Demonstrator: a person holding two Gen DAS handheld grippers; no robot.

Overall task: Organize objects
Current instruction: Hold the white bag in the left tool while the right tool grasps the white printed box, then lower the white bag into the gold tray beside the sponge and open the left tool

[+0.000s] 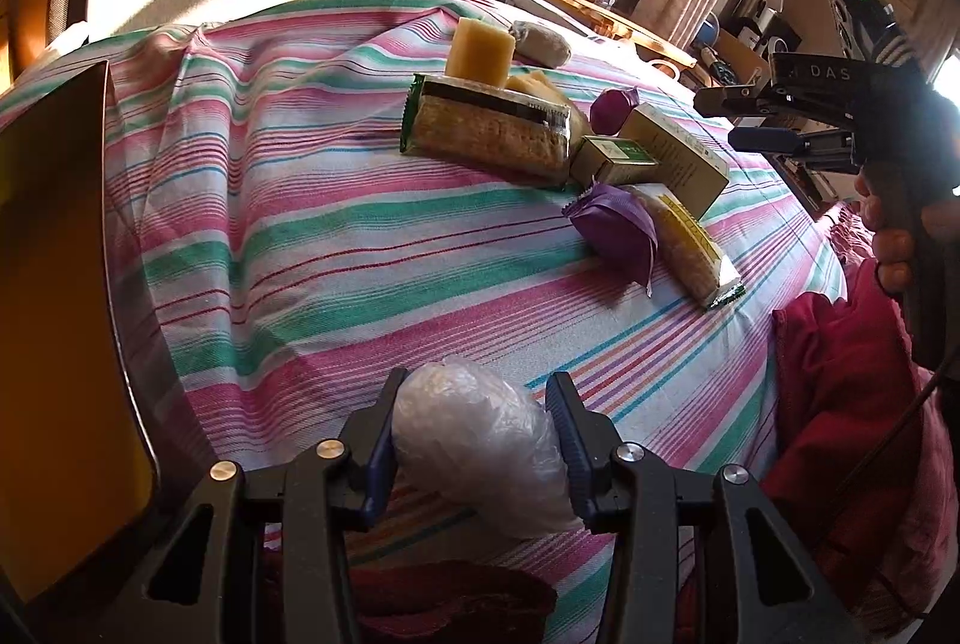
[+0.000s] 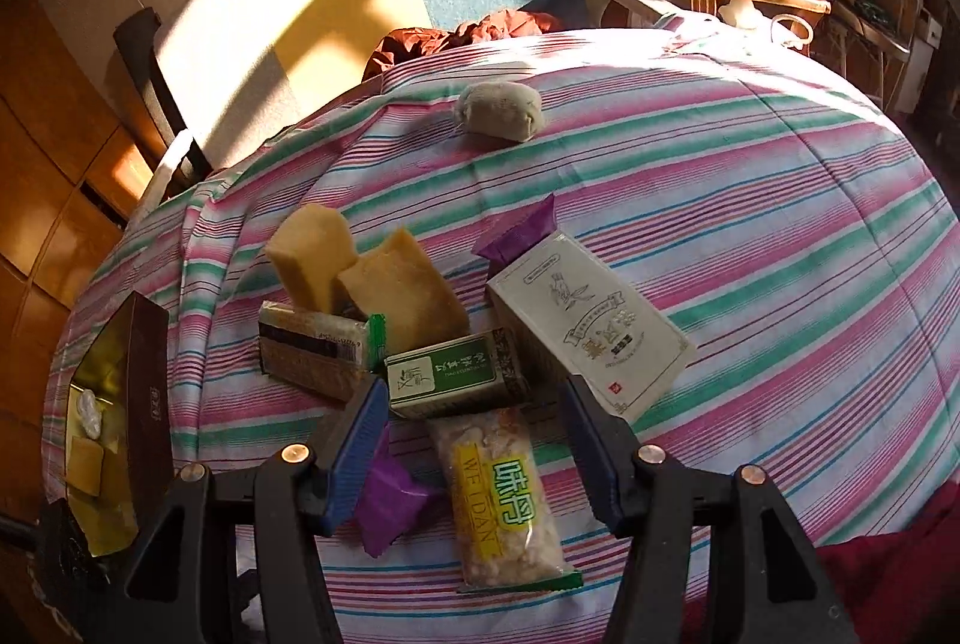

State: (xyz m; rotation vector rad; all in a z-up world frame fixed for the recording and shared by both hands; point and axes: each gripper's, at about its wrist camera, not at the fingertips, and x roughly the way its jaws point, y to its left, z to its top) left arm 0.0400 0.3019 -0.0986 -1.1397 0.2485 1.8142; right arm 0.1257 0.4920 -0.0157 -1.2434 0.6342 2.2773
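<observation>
Near the striped bedsheet's (image 1: 300,254) front edge, my left gripper (image 1: 477,440) pinches a crinkly clear plastic bundle (image 1: 474,434); the right gripper (image 2: 474,446) hangs open. I'd probably ease it gently into the gold-lined box (image 2: 129,404).

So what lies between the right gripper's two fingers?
In the right wrist view, the open right gripper frames the yellow-labelled snack pack, with a purple wrapped candy beside its left finger, on the striped cloth.

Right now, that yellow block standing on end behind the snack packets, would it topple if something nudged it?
Probably. The yellow block stands upright on soft striped bedding, leaning toward a second block, so a nudge would likely tip it. Its matte, sharp-edged look suggests something stiff, not slippery.
</observation>
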